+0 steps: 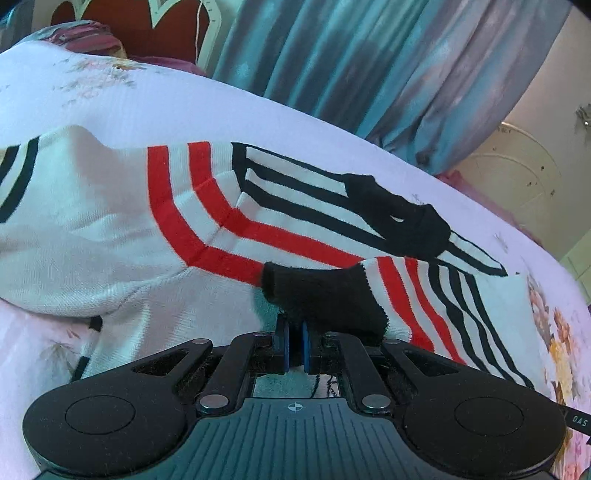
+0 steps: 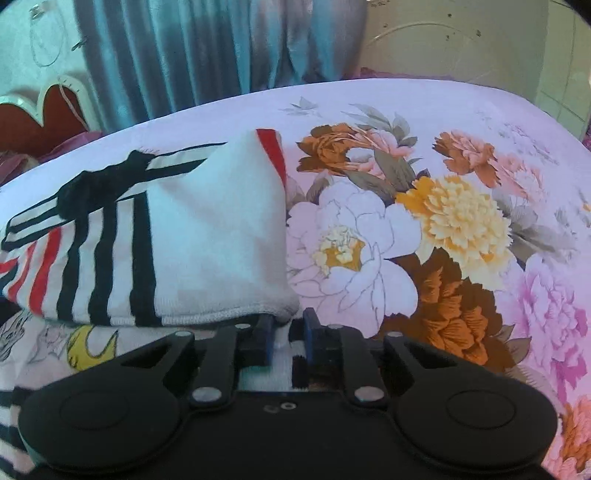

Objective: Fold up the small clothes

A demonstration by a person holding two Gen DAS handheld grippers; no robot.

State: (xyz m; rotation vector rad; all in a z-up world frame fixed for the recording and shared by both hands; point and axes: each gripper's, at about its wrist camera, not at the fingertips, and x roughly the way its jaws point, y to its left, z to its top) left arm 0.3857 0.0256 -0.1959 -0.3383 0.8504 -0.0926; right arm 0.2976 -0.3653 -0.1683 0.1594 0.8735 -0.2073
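A white knit sweater (image 1: 110,229) with red and black stripes lies spread on the floral bed sheet (image 1: 258,107). One sleeve is folded across its body and ends in a black cuff (image 1: 399,218). My left gripper (image 1: 294,332) is shut on the other sleeve's black cuff (image 1: 325,299), which drapes over its fingertips. In the right wrist view the sweater's (image 2: 214,229) white hem corner runs down between the blue pads of my right gripper (image 2: 290,328). The pads stand close together and pinch the fabric.
Teal curtains (image 1: 351,55) hang behind the bed, with a red headboard (image 1: 147,26) and a pillow (image 1: 85,37) at the far left. A cloth with a yellow moon print (image 2: 88,350) lies under the sweater. The flowered sheet (image 2: 443,221) stretches to the right.
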